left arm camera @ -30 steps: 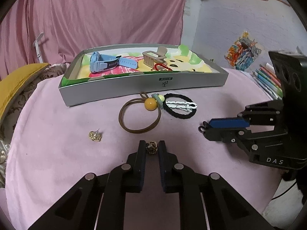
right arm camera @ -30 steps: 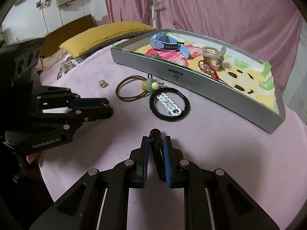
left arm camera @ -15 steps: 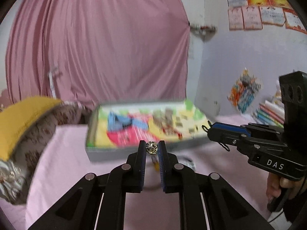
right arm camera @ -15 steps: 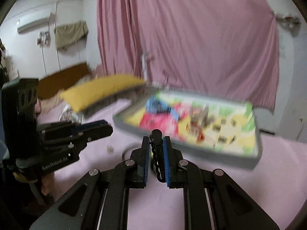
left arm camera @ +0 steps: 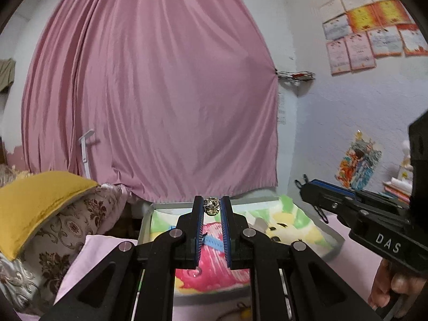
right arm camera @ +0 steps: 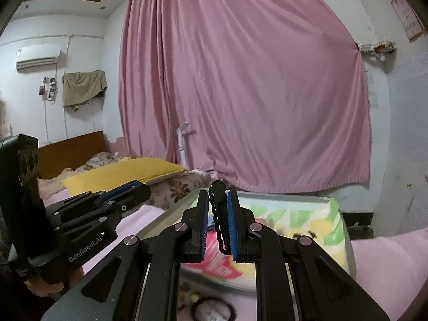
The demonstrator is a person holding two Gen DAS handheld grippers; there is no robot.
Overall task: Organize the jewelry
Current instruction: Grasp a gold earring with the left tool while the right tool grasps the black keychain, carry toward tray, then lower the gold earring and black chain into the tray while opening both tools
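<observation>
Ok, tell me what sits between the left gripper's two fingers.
In the left wrist view, a small gold earring is pinched at the left gripper's fingertips.

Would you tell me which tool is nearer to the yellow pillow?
Left. The left tool is on the yellow pillow side of the tray; the right tool is farther across.

Tiny gold openwork earring (left arm camera: 211, 206) pinched up in the air, black wavy hair clip (right arm camera: 219, 214) held upright, tray (left arm camera: 335, 236) at 12 o'clock.
</observation>
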